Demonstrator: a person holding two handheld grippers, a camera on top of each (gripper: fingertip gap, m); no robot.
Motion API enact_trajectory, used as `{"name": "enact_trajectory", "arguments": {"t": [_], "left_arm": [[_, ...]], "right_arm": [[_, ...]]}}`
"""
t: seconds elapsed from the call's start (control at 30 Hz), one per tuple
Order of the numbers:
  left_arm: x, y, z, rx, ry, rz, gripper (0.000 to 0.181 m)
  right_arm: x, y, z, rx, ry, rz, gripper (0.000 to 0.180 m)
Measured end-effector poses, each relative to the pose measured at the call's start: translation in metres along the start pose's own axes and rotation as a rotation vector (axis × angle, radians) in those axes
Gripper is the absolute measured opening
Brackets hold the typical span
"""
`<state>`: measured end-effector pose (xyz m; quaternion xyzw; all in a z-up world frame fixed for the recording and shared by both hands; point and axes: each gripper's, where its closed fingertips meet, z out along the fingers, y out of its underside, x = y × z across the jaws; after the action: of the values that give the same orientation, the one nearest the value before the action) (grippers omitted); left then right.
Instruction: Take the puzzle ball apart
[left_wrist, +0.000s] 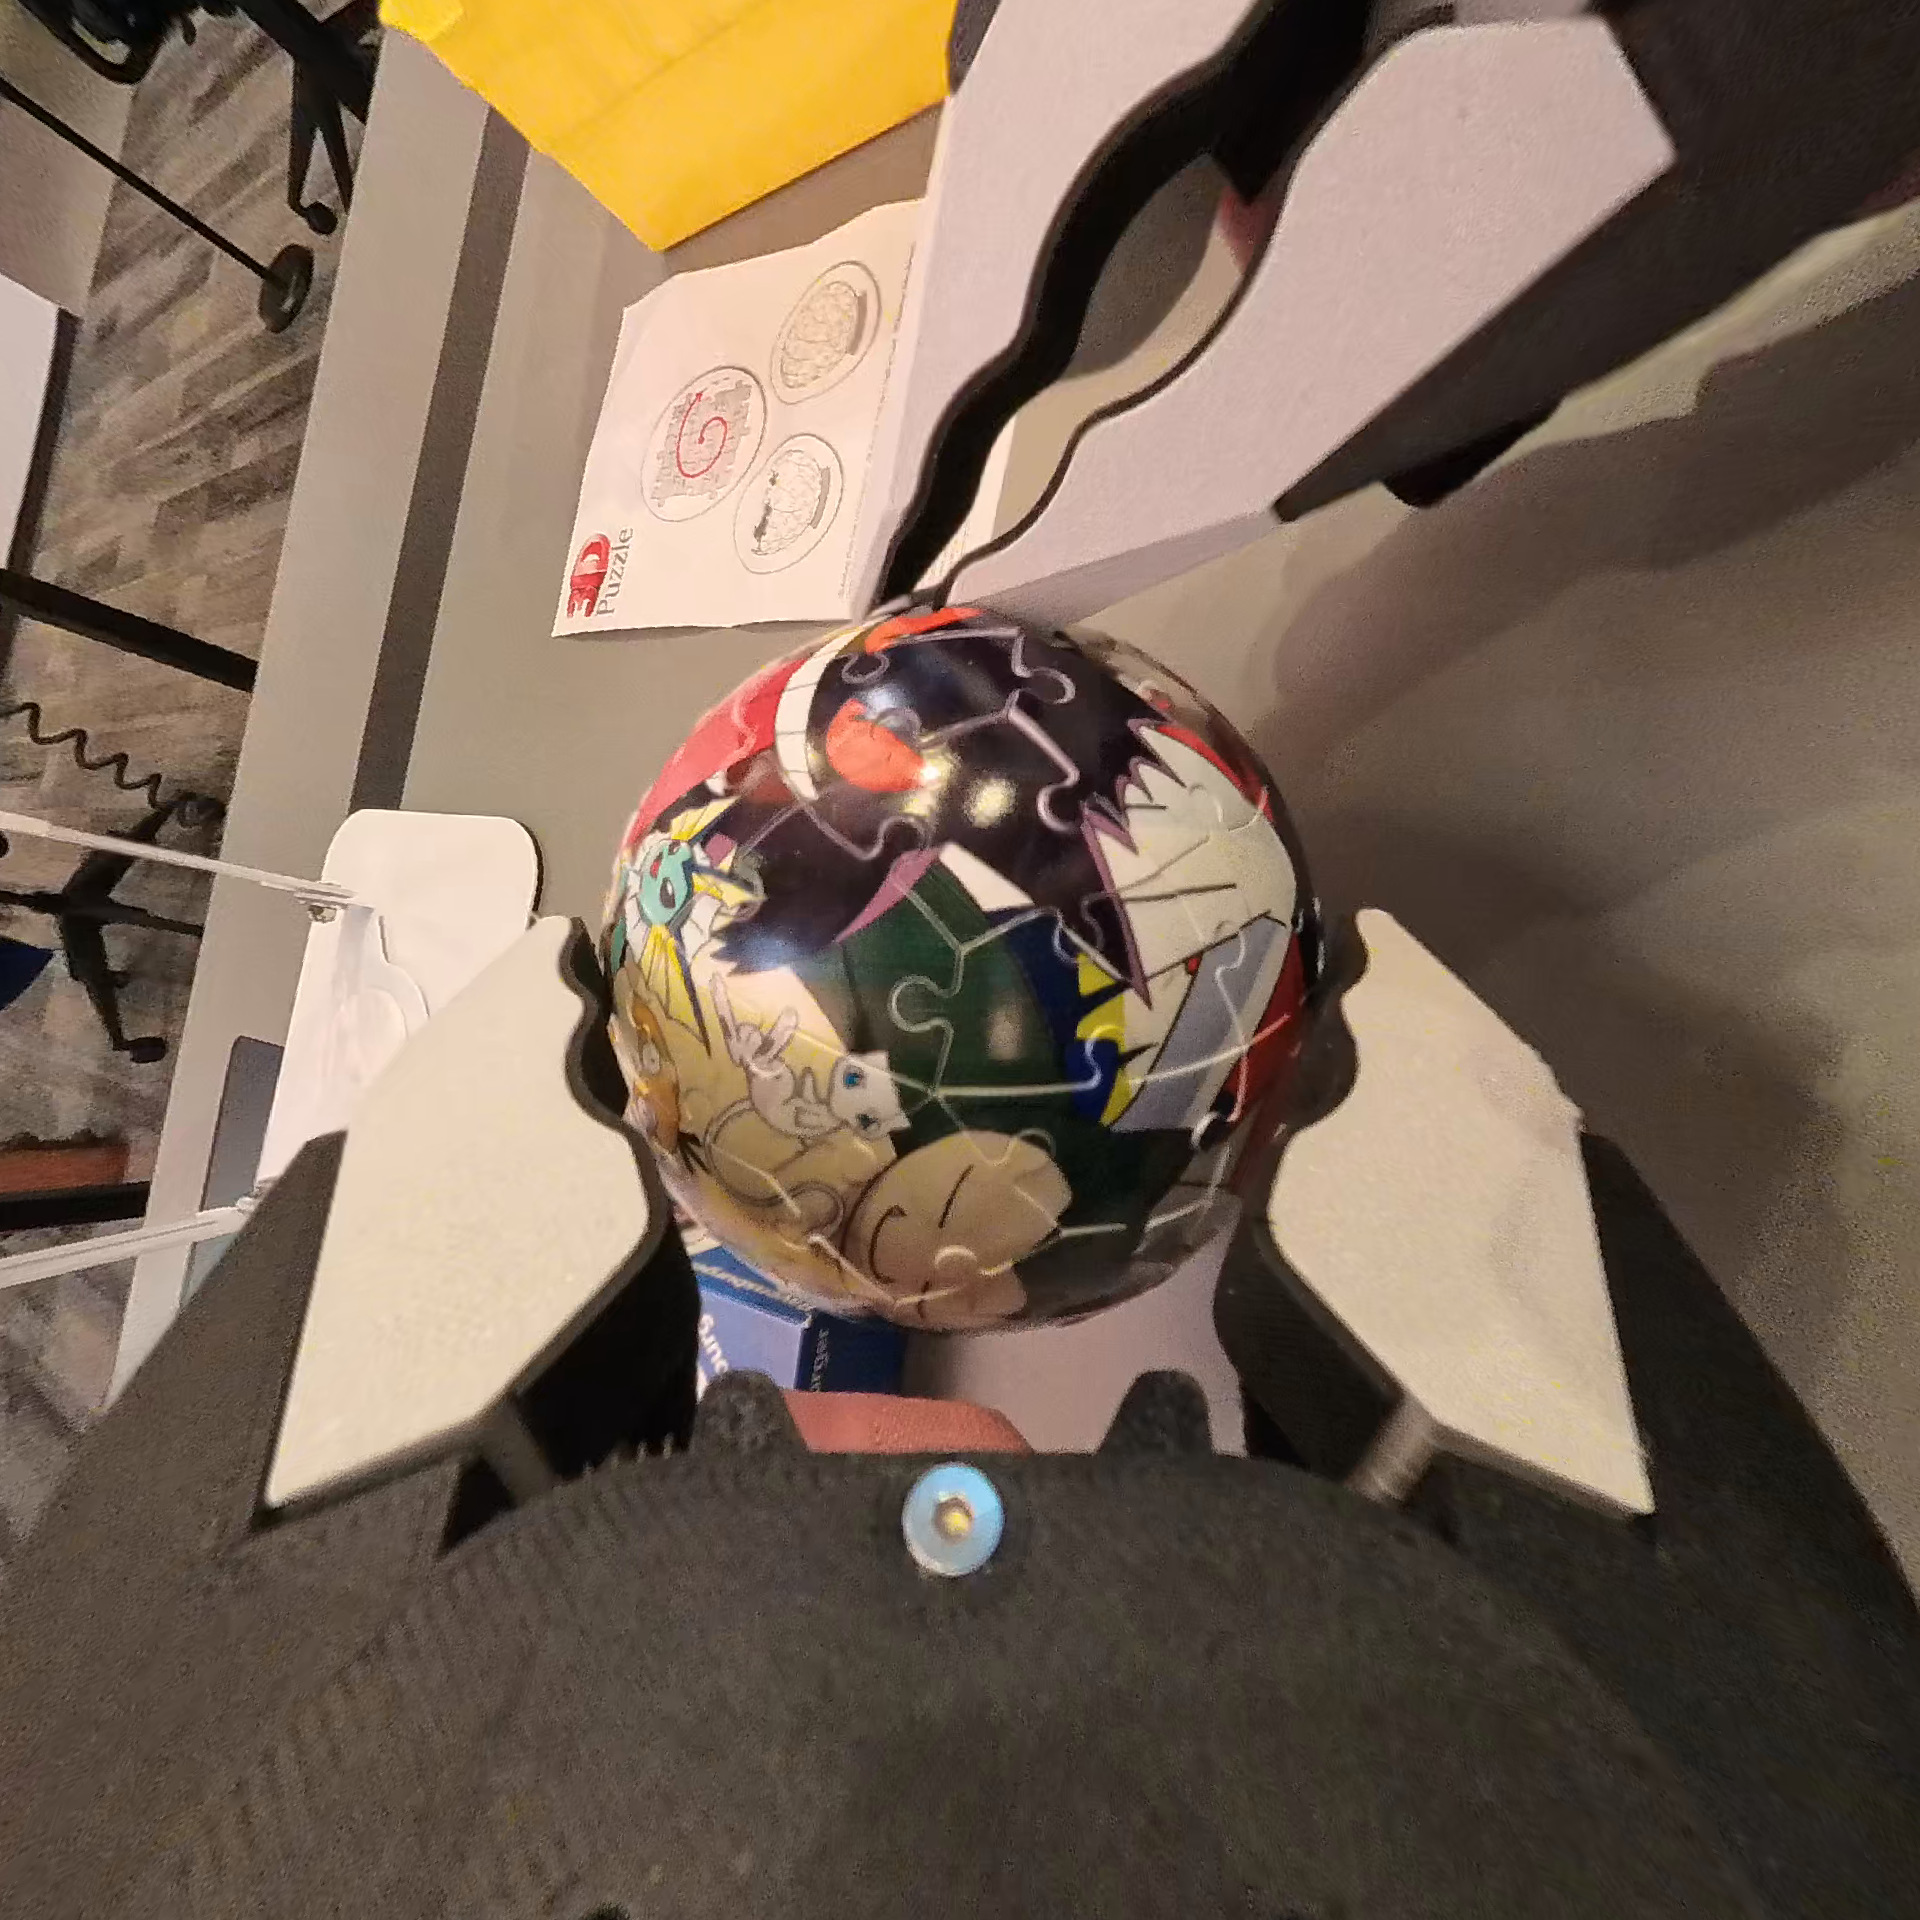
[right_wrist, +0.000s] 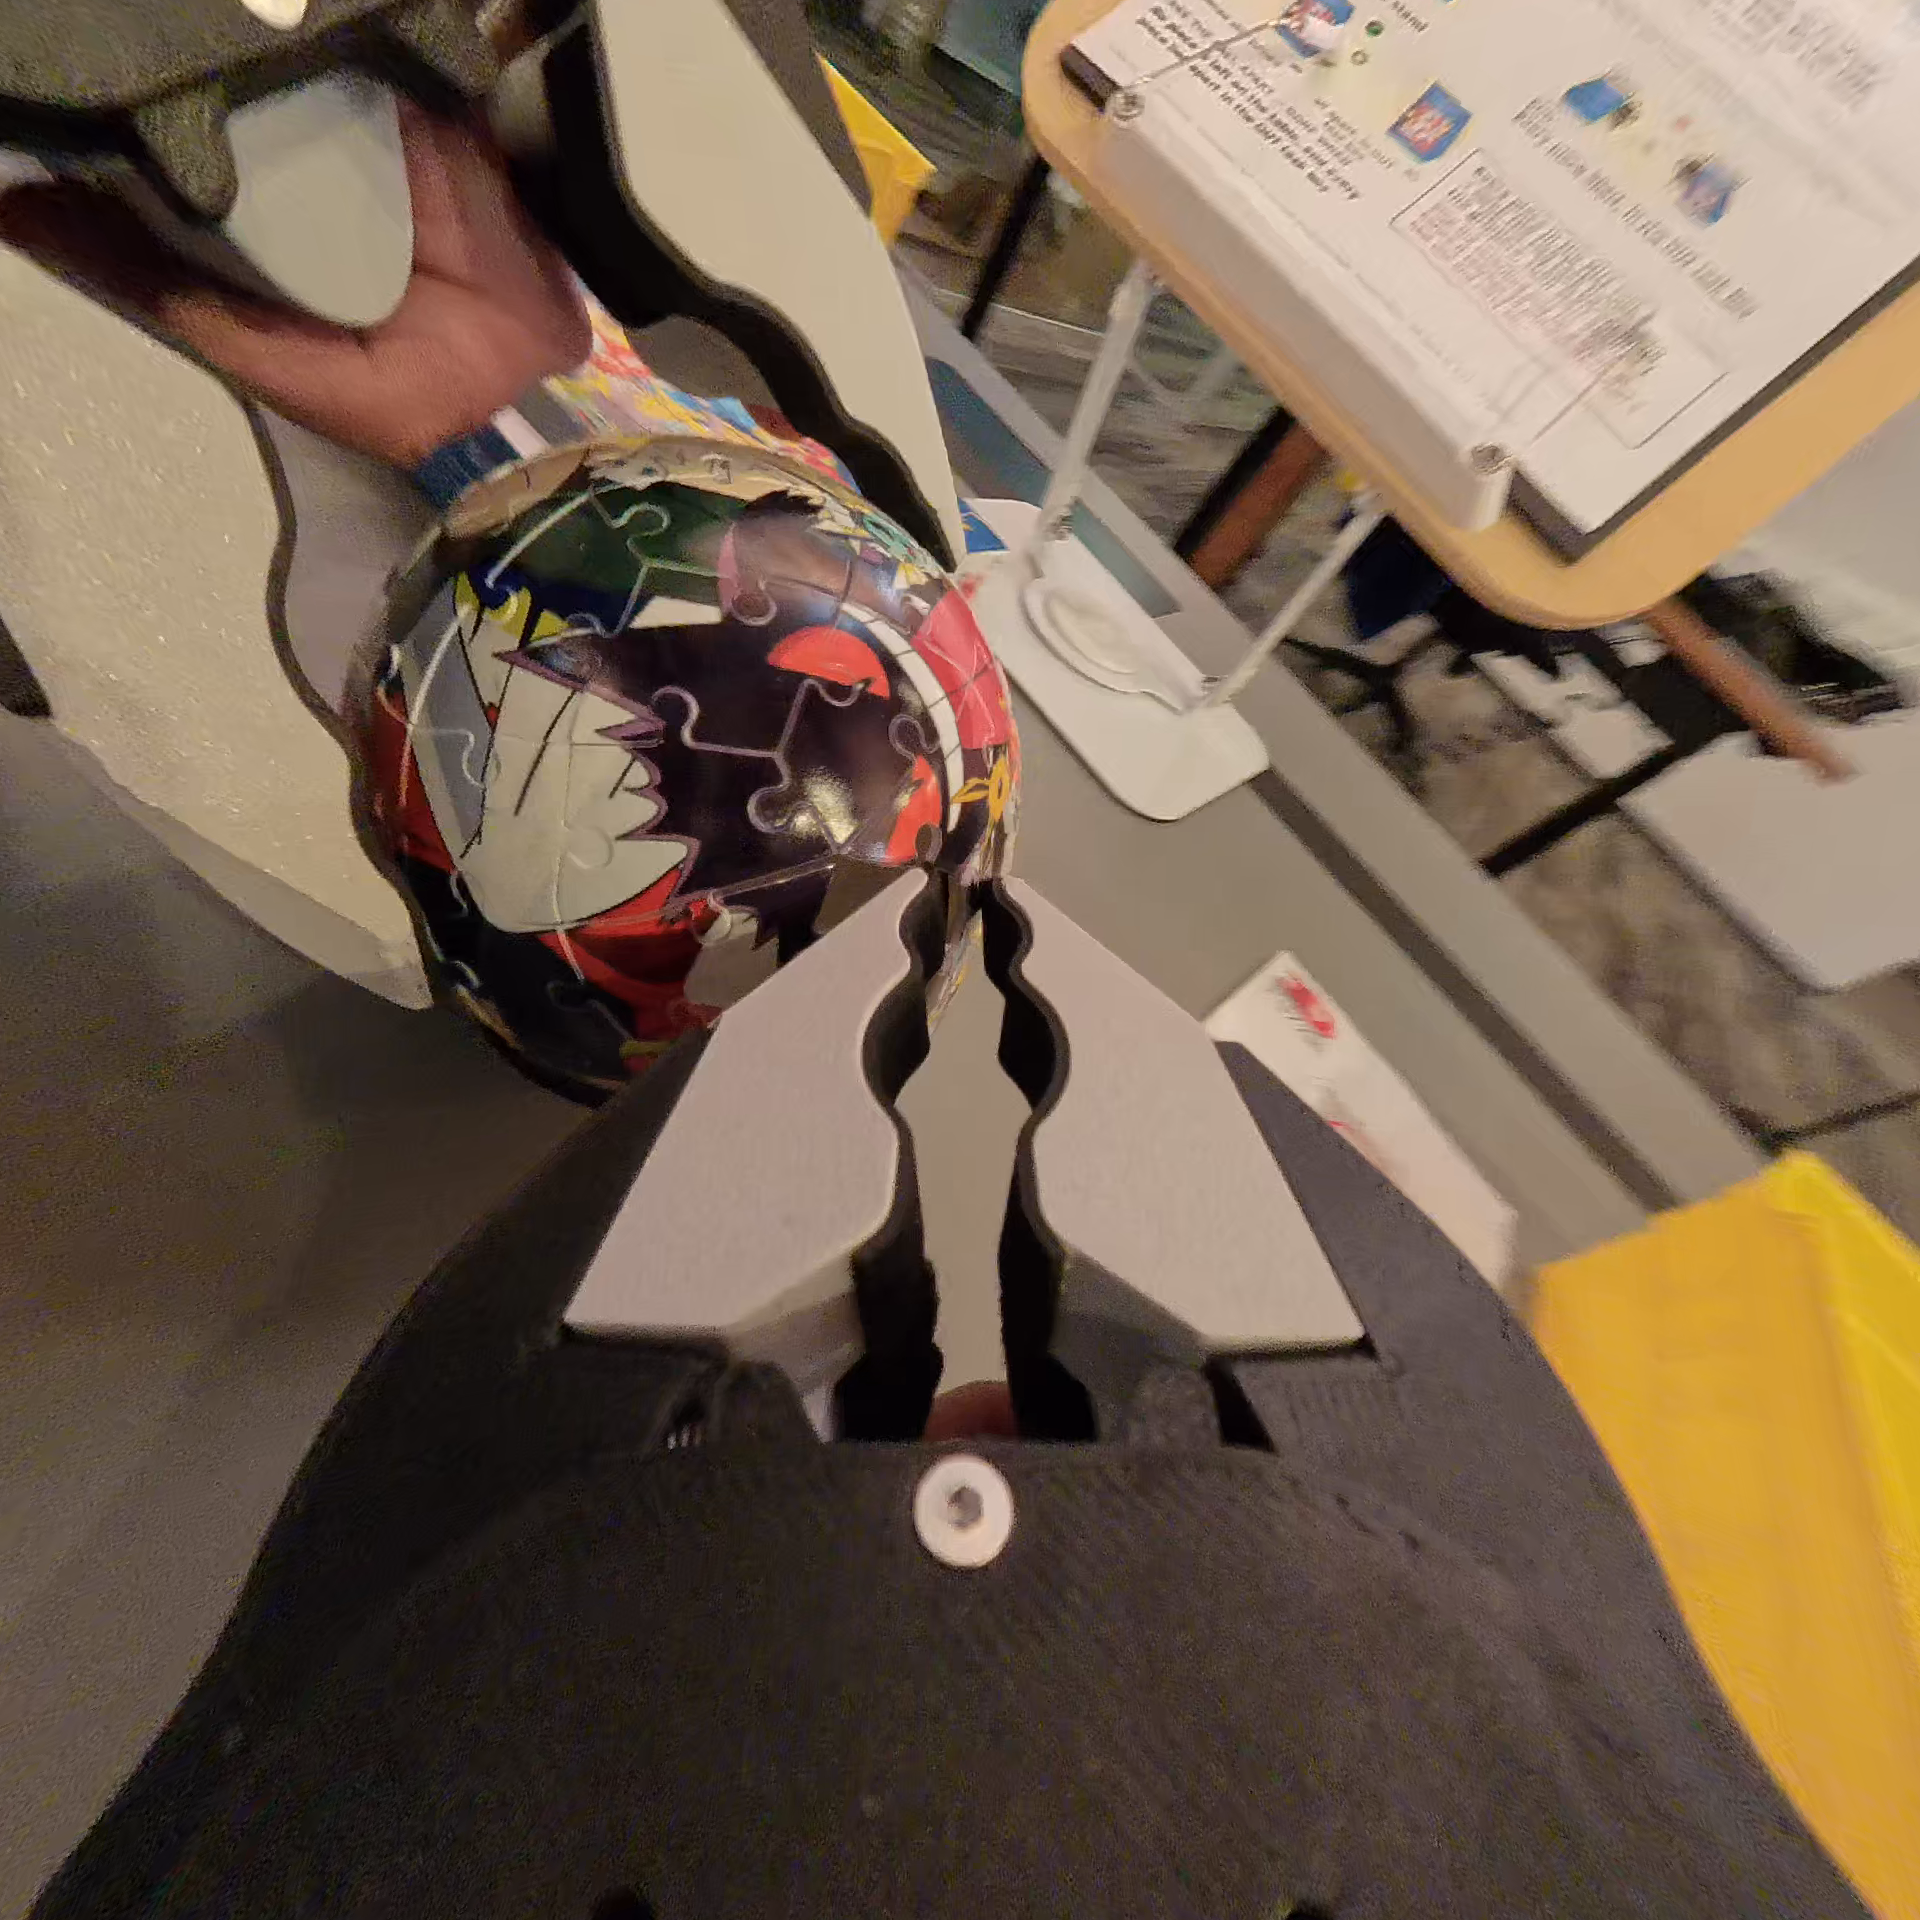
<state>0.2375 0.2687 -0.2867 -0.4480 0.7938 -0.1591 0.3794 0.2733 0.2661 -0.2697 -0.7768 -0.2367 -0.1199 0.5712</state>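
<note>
I have the ball (left_wrist: 956, 966) between my left tongs (left_wrist: 961, 997), held above the desk (left_wrist: 1558, 831). My right tongs (right_wrist: 954, 883) meet its far side. Beyond it on the desk lies a sheet (left_wrist: 727, 447), with a bin (left_wrist: 707, 104) behind that.

Two grippers, both built the same. Black, rough, bumpy plastic body on the left gripper (left_wrist: 961, 997), wide at 6 o'clock. Two pale grey fingers (left_wrist: 457, 1226) with flat faces and black wavy inner edges. One round pale blue washer (left_wrist: 953, 1519) with a small screw in the middle. Same black body and grey fingers (right_wrist: 769, 1132) on the right gripper (right_wrist: 961, 894), with a white washer (right_wrist: 962, 1509) and dark screw at 6 o'clock.
</note>
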Motion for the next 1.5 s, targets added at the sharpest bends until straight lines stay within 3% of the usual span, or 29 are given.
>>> {"name": "enact_trajectory", "arguments": {"t": [0.13, 0.3, 0.47, 0.57, 0.7, 0.77, 0.87, 0.93, 1.1, 1.3, 1.5], "left_arm": [[0.000, -0.001, 0.000, 0.014, 0.009, 0.001, 0.125], [-0.002, 0.001, 0.001, 0.009, 0.009, 0.002, 0.125], [-0.004, 0.002, 0.001, 0.014, 0.011, 0.000, 0.125], [-0.004, 0.002, 0.001, 0.012, 0.011, 0.003, 0.125], [-0.004, 0.004, 0.000, 0.007, 0.008, 0.013, 0.125], [-0.004, 0.006, 0.000, -0.001, 0.014, 0.019, 0.125], [-0.003, 0.008, -0.002, -0.008, 0.024, 0.032, 0.124], [-0.003, 0.008, -0.002, -0.017, 0.031, 0.042, 0.124], [-0.007, 0.008, 0.000, -0.032, 0.015, 0.030, 0.124], [-0.008, 0.010, 0.000, -0.045, 0.013, 0.036, 0.124], [-0.008, 0.010, 0.000, -0.036, 0.007, 0.024, 0.124]], "right_arm": [[-0.007, 0.003, 0.000, 0.020, -0.156, -0.018, 0.000], [-0.009, 0.003, 0.003, -0.002, -0.191, 0.007, 0.000], [-0.004, 0.002, 0.002, -0.030, -0.064, -0.062, 0.000], [0.001, 0.000, 0.000, -0.064, 0.084, -0.213, 0.000], [0.000, -0.005, -0.004, -0.064, 0.126, -0.262, 0.000], [-0.003, -0.007, -0.004, -0.061, 0.101, -0.273, 0.000], [-0.009, -0.007, -0.007, -0.078, 0.046, -0.498, 0.000], [-0.014, -0.006, -0.008, -0.083, -0.078, -0.558, 0.000], [-0.009, -0.012, -0.013, -0.128, -0.236, -0.430, 0.000], [-0.008, -0.008, -0.019, -0.128, -0.143, -0.330, 0.000], [0.038, -0.024, -0.051, -0.002, -0.086, -0.037, 0.000]]}}
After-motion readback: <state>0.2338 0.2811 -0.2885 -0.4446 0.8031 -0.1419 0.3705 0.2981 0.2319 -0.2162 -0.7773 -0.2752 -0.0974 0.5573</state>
